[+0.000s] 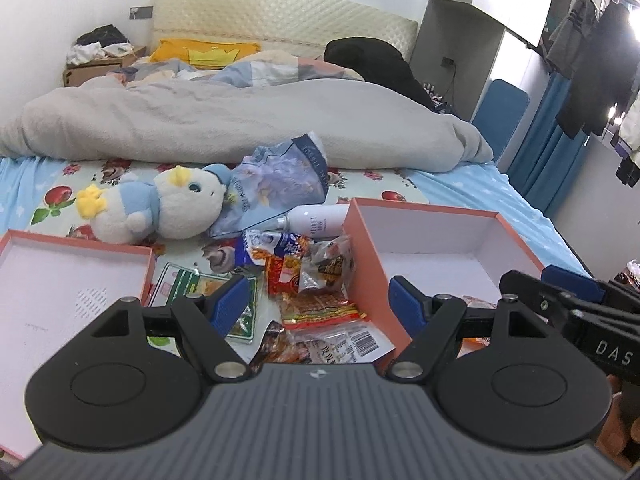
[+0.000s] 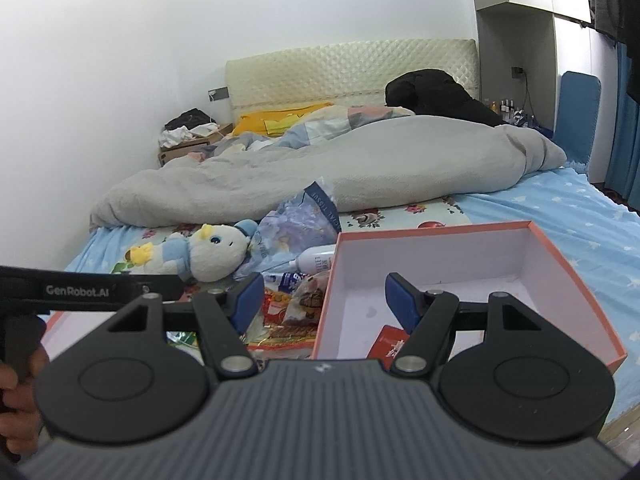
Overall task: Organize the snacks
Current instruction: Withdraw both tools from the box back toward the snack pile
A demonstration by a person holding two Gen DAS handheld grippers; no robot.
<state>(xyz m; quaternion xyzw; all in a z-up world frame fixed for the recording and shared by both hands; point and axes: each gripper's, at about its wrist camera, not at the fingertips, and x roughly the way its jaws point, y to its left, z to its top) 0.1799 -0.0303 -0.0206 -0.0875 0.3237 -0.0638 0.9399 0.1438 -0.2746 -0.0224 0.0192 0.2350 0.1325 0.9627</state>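
Hovering released and empty over the snack packets [image 1: 316, 304], heaped on the bed just left of the open pink box [image 1: 440, 240]: left tongs [image 1: 318, 304]. Straddling that box's near-left wall, also released and empty: right tongs [image 2: 324, 304]. Lying inside the box: one red packet [image 2: 390, 340]. Resting beyond the heap: plush duck [image 1: 160, 208].

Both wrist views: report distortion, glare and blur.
Left wrist view: fisheye bends the bed edge; window glare blows out the top right; snack packets sharp. Right wrist view: walls curve, even light, no glare; box sharp.
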